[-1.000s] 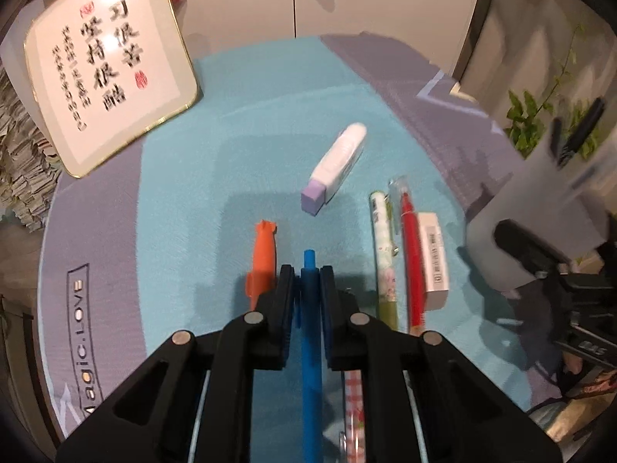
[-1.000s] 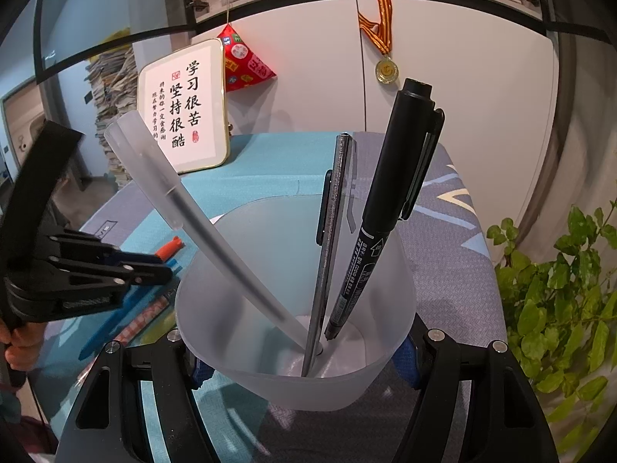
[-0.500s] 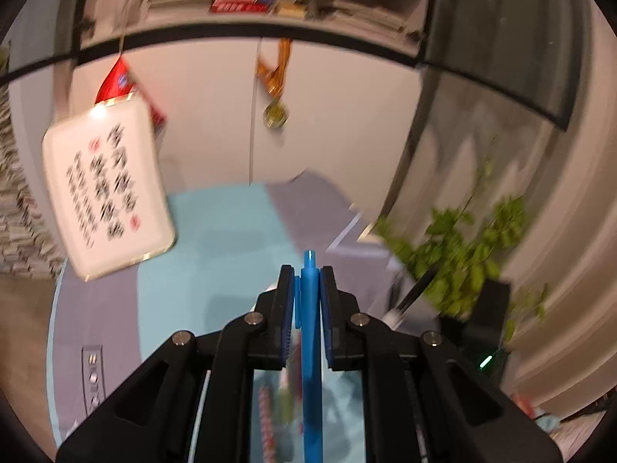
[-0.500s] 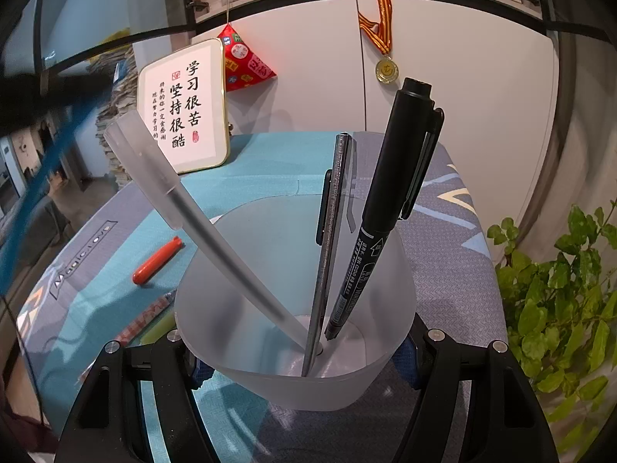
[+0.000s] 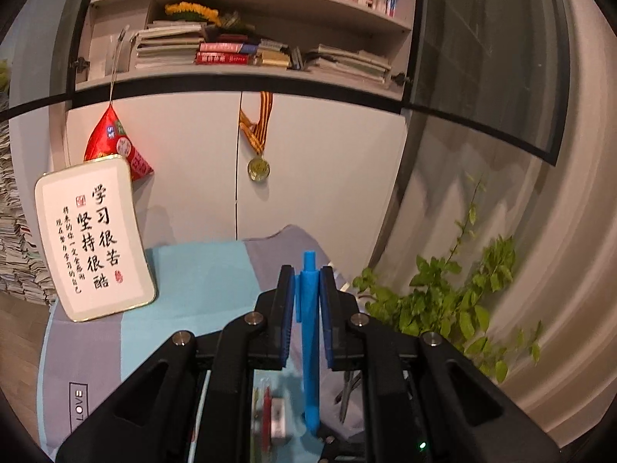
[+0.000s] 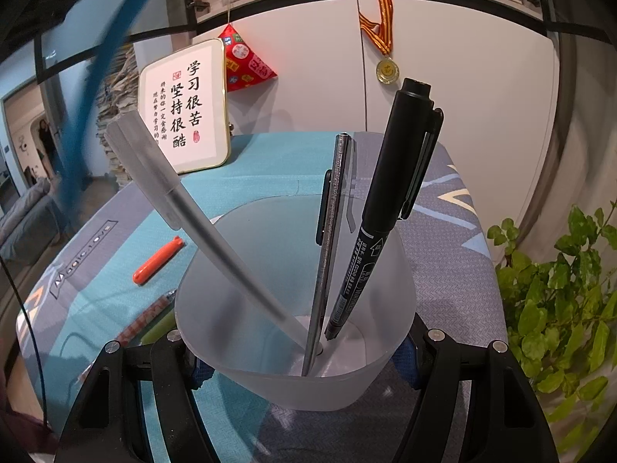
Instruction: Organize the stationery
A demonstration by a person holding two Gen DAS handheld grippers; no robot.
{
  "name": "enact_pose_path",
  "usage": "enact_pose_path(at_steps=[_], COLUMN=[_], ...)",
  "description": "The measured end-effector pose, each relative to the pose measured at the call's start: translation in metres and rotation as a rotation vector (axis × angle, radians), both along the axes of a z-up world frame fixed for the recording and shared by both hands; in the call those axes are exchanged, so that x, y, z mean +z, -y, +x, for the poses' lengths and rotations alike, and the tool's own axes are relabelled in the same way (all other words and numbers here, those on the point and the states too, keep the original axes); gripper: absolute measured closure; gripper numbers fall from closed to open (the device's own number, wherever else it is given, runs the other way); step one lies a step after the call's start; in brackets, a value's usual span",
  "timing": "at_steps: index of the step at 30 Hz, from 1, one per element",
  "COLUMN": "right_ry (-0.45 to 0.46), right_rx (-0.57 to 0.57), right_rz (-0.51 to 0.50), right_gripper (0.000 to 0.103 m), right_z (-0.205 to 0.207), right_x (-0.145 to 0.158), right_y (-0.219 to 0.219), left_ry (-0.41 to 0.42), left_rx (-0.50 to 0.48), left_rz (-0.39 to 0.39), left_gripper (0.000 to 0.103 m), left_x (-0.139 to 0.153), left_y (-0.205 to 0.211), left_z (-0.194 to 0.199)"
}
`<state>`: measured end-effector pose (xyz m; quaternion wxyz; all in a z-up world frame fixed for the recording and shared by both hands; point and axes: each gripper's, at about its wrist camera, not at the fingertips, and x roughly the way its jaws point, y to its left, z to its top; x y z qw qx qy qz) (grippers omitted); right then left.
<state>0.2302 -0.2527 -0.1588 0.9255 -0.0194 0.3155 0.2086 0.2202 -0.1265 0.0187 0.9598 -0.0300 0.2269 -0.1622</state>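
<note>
Now that my left hand-held gripper [image 5: 307, 322], closed on the blue pen [image 5: 309, 332], has lifted it off the table [image 6: 270, 166], I judge it can go into the cup [image 6: 297, 308] that my right hand-held gripper [image 6: 300, 362] clamps.

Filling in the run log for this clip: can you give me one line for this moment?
left hand-held gripper: shut on blue pen, raised | right hand-held gripper: shut on frosted cup | cup contents: three pens | orange pen: on mat

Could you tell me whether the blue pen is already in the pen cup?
Out. The left claw grips the blue pen, lifted beside the pen cup.
</note>
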Motion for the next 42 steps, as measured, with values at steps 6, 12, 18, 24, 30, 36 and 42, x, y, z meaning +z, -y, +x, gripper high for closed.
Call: enact_pose_path(at_steps=[6, 12, 18, 24, 30, 36, 42], right_ry=[0.0, 0.0, 0.0, 0.0, 0.002, 0.001, 0.001], right_rx=[0.0, 0.0, 0.0, 0.0, 0.0, 0.0, 0.0], right_rz=[0.0, 0.0, 0.0, -0.001, -0.004, -0.004, -0.003], right_gripper=[0.031, 0.031, 0.031, 0.031, 0.031, 0.031, 0.031], right_z=[0.0, 0.0, 0.0, 0.0, -0.001, -0.001, -0.001], right_x=[0.0, 0.0, 0.0, 0.0, 0.0, 0.0, 0.0], right_y=[0.0, 0.0, 0.0, 0.0, -0.001, -0.001, -0.001], left_ry=[0.03, 0.0, 0.002, -0.089, -0.413, -0.446, -0.437], left_rx=[-0.027, -0.058, -0.093, -0.091, -0.132, -0.173, -0.204], left_rz=[-0.005, 0.002, 0.007, 0.159, 0.174, 0.157, 0.135], left_gripper=[0.093, 0.094, 0.093, 0.092, 0.084, 0.071, 0.072], left_x=[0.007, 0.001, 0.005, -0.041, -0.134, -0.166, -0.177], left_y=[0.009, 0.013, 0.014, 0.003, -0.027, -0.04, -0.04], left_z=[-0.003, -0.006, -0.015, -0.007, 0.029, 0.045, 0.054])
